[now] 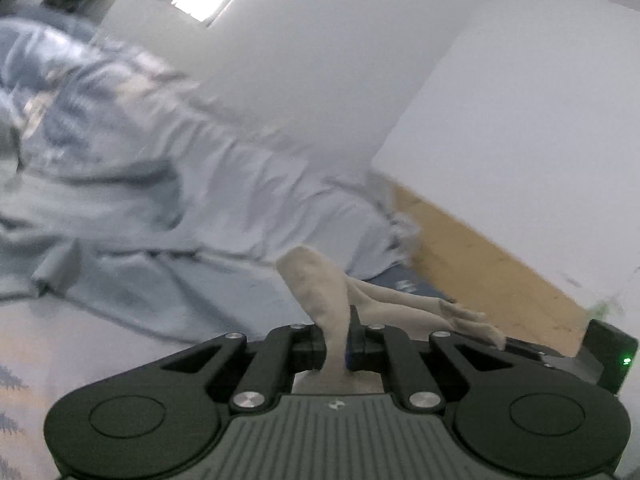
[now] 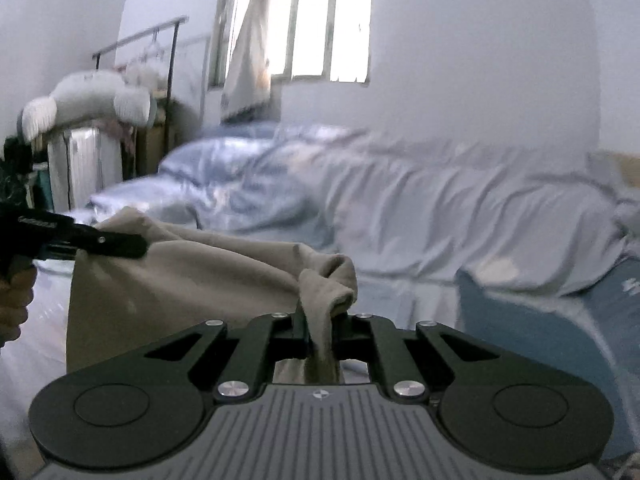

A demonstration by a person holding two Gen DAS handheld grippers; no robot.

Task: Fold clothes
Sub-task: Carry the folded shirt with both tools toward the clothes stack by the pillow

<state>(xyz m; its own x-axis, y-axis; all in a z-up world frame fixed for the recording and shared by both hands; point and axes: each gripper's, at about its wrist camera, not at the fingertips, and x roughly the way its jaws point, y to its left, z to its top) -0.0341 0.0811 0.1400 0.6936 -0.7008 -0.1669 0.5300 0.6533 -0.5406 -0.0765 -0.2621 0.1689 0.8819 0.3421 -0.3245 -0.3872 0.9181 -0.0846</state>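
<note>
1. So, the left tool [image 1: 340, 336] has its two black fingers pressed together on a bunch of the tan cloth [image 1: 320, 292]. Hardly any gap shows between them.
2. From that pinch, a thin strip of the same cloth runs off to the right side of the left view, toward a black box with a small green light [image 1: 612, 360].
3. The right tool [image 2: 320, 332] is also squeezed tight on the tan cloth [image 2: 180, 280]. A thick, crumpled bit of cloth pokes up between its fingers and hangs down behind them.
4. In the right view, the left tool [image 2: 136, 246] shows at the left edge, gripping the far top corner of the cloth. A hand [image 2: 14, 300] holds its handle.
5. The cloth is stretched between the two tools and hangs down like a little curtain, up in front of the bed [image 2: 440, 208].
6. The bed has a pale blue sheet with lots of wrinkles, and a shiny blue blanket [image 2: 224, 176] is heaped near the window [image 2: 316, 20].
7. A darker blue piece [image 2: 540, 320] lies on the bed at the right. It may be a pillow or folded clothes, but the view is too blurry to tell.
8. A white fluffy toy [image 2: 84, 96] lies on top of a radiator [image 2: 84, 164] at the left.
</note>
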